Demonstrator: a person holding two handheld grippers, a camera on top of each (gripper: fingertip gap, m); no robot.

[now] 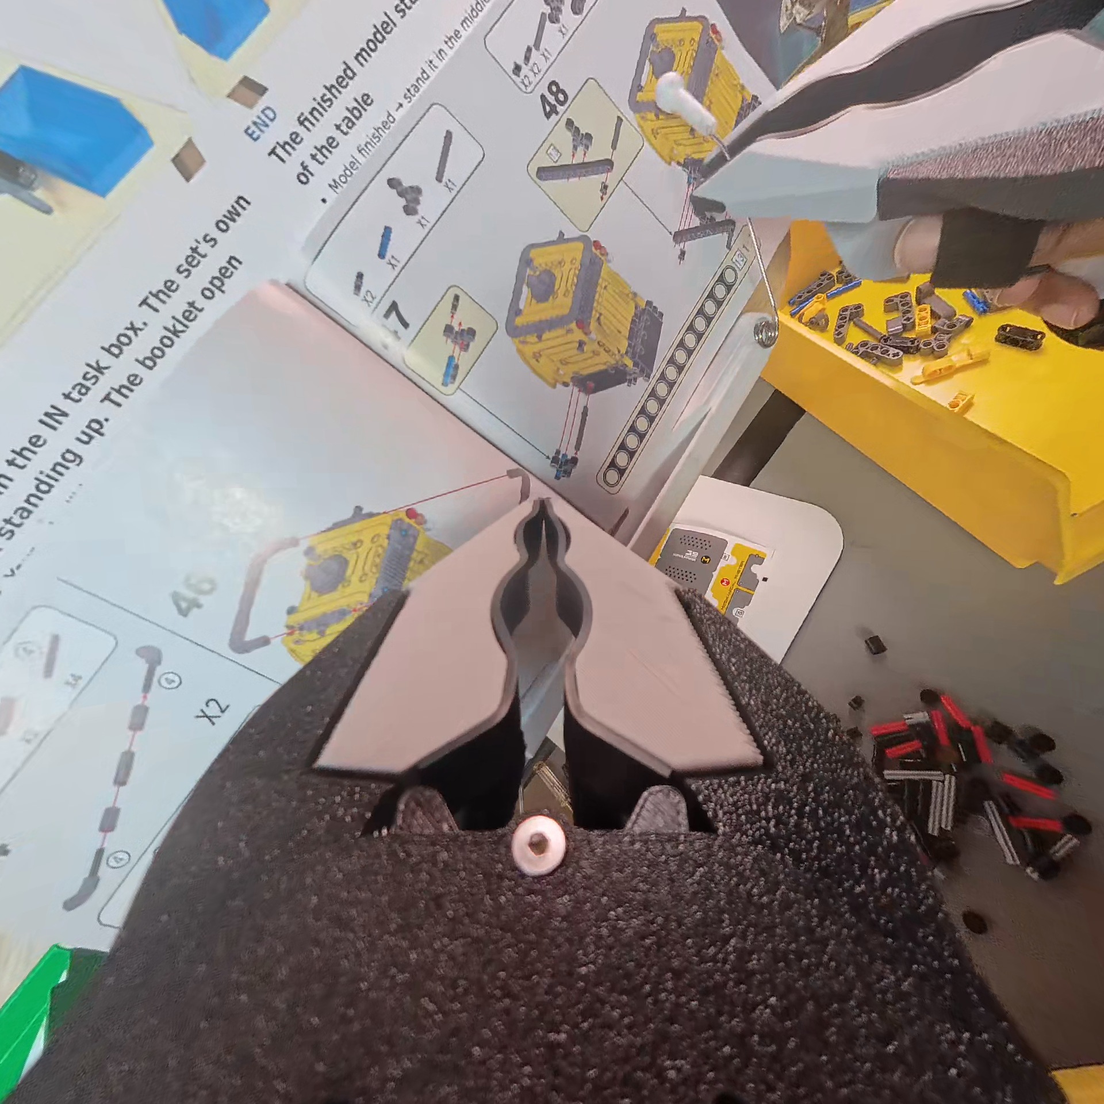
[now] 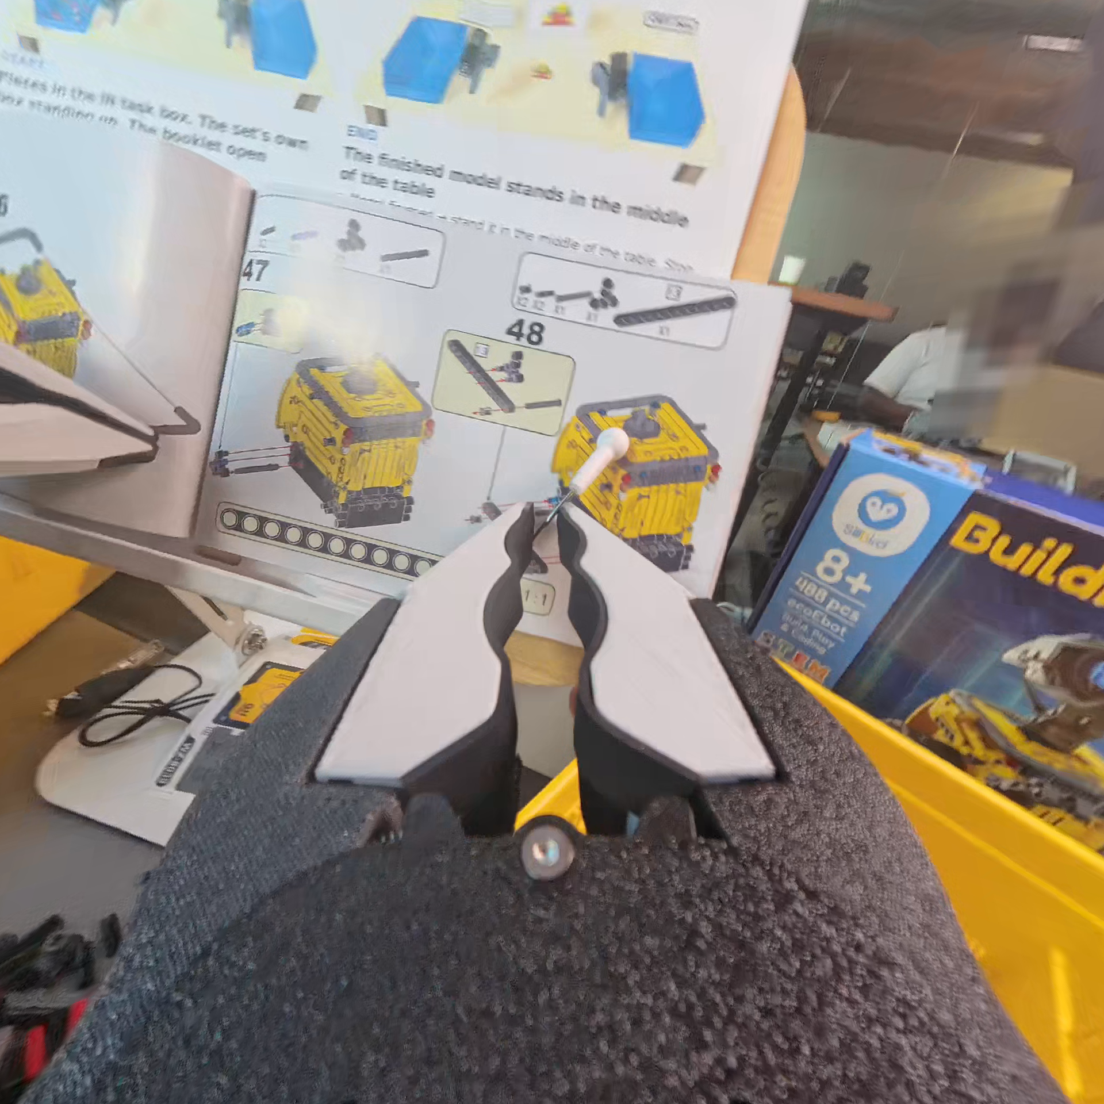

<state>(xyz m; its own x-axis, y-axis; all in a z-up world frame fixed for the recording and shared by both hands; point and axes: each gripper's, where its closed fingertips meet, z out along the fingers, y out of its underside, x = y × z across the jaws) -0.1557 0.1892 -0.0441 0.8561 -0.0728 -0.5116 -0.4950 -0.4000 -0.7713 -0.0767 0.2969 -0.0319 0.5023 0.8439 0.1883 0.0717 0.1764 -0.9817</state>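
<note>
Left gripper: the left gripper has its tips pressed together on the edge of a page of the open booklet. The page stands curled up off the spread, between the two halves.
Right gripper: the right gripper has its tips nearly together on the thin wire stem of a page-holder arm. Whether they truly grip the wire cannot be told. In the left view it reaches in from the upper right, with a hand behind it.
Arm's direction: its long axis runs up and to the right from the right tips. The white knob at its end rests against the right-hand page, on a printed yellow model.
Booklet: it leans upright on a metal stand, the spine running top to bottom. A printed sheet with blue pictures stands behind it.
Surface: a grey table, with a yellow tray of small grey, blue and yellow building pieces beside the stand. A loose heap of red and black pins lies nearer. A white card sits under the stand, and a black cable rests on it.
Room: a blue toy box stands in a yellow bin. A person sits at a desk far behind.
</note>
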